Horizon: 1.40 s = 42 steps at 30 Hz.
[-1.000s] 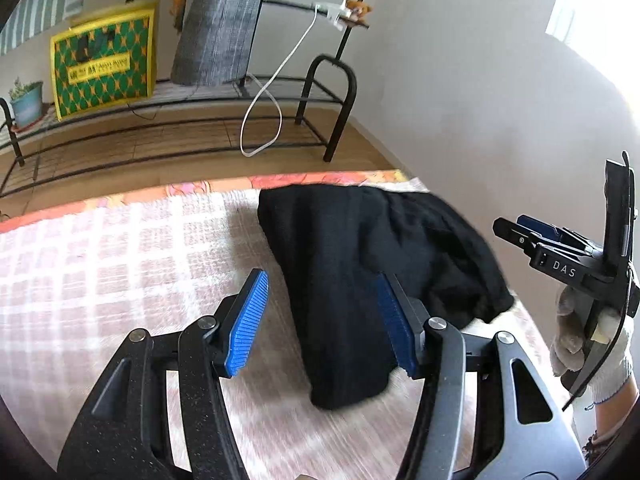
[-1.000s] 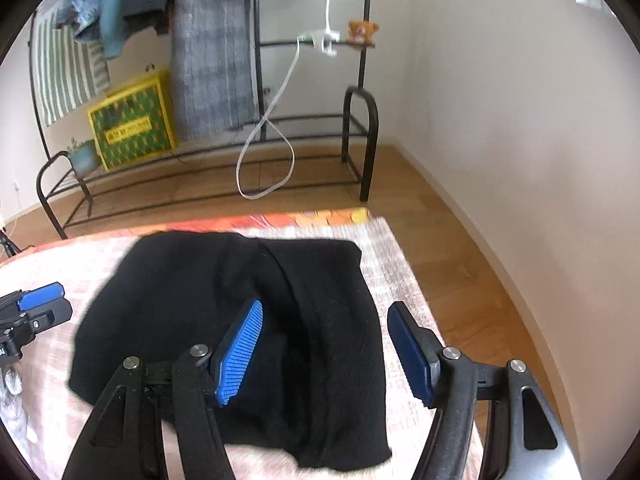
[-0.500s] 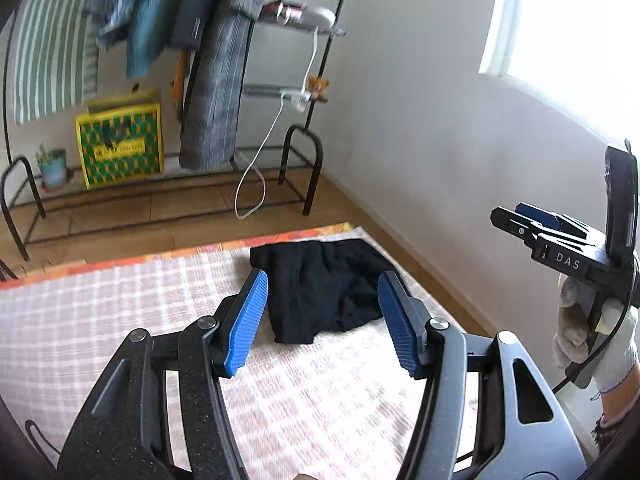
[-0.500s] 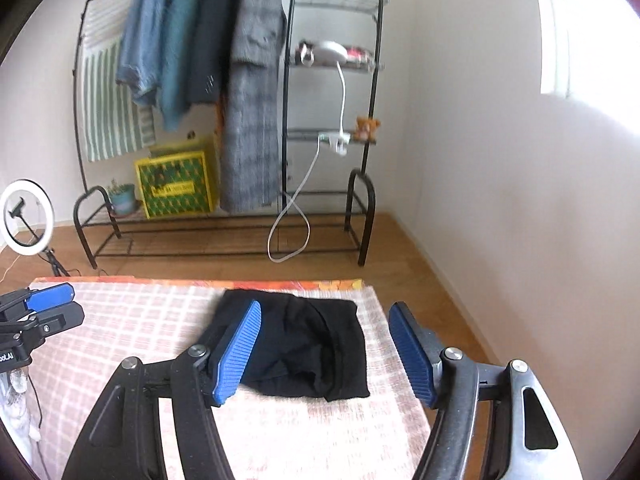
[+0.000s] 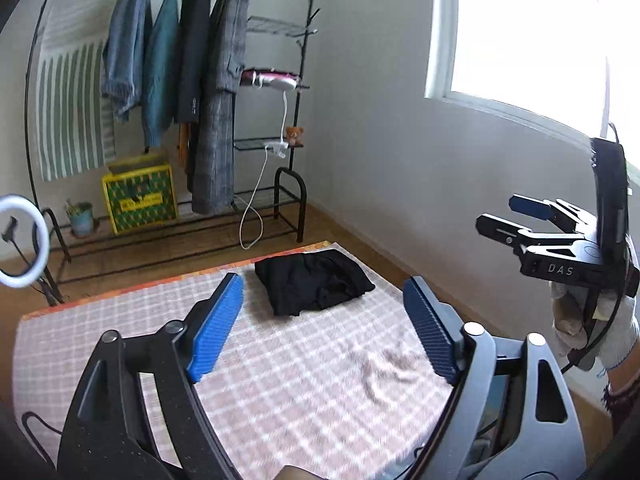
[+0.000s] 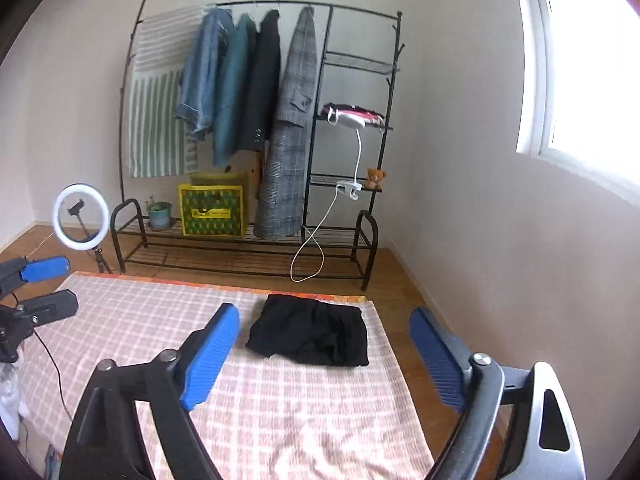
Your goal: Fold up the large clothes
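Pink checked surface [image 6: 304,408] w/ folded black garment [image 6: 310,335] ahead of both spread, empty jaws, clothes rack [image 6: 260,120] beyond, window [image 5: 532,36] rt.

Both hand-held grippers pulled up & back from the folded garment

1 s ago the left hand-held gripper [image 5: 324,328] & right hand-held gripper [image 6: 324,354] hung low over the black folded garment [image 5: 312,282], which filled most of each view, w/ blue pads framing it close. Now both sit high & well apart from it; garment looks small at the far right corner of the checked cloth [image 5: 280,368]. Views have tilted up too: the whole clothes rack [image 6: 264,120], ring light [image 6: 82,216] & window [image 5: 532,32] have come into sight. Right gripper, seen from the left cam, went from lvl w/ the garment to high above the cloth edge.
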Motion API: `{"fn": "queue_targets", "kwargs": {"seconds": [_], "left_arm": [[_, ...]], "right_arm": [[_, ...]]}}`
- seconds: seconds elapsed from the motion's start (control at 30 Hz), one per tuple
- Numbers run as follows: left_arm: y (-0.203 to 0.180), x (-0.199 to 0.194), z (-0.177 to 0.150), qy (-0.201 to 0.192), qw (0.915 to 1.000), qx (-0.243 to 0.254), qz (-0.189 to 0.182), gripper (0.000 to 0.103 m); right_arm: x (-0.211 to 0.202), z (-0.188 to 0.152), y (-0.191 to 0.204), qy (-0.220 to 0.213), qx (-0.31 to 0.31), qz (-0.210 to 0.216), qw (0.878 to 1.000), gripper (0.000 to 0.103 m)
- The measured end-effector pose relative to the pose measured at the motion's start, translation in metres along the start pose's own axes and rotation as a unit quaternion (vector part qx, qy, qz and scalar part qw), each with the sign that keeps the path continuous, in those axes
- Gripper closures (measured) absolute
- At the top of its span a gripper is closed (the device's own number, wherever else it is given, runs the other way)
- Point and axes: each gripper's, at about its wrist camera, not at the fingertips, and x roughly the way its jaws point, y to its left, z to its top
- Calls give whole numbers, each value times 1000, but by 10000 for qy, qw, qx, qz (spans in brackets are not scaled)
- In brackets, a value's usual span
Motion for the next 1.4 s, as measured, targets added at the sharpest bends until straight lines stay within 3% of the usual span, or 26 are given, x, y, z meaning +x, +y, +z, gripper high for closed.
{"fn": "queue_targets", "kwargs": {"seconds": [0.1, 0.47, 0.67, 1.1, 1.4], "left_arm": [[-14, -47, -12, -190, 9997, 174, 51, 5], [-32, -141, -58, -242, 9982, 385, 403, 0], [-32, -179, -63, -455, 9974, 338, 453, 0], [-49, -237, -54, -634, 9959, 471, 448, 0], [-49, -238, -82, -508, 9977, 289, 357, 0]], "right_arm": [[-33, -11, 13, -101, -17, -49, 9999, 0], [-118, -45, 47, -288, 282, 23, 9992, 0], [-149, -53, 62, -484, 220, -44, 9986, 0], [-212, -51, 69, -847, 107, -133, 9963, 0], [-214, -71, 76, -756, 251, -132, 9967, 0]]}}
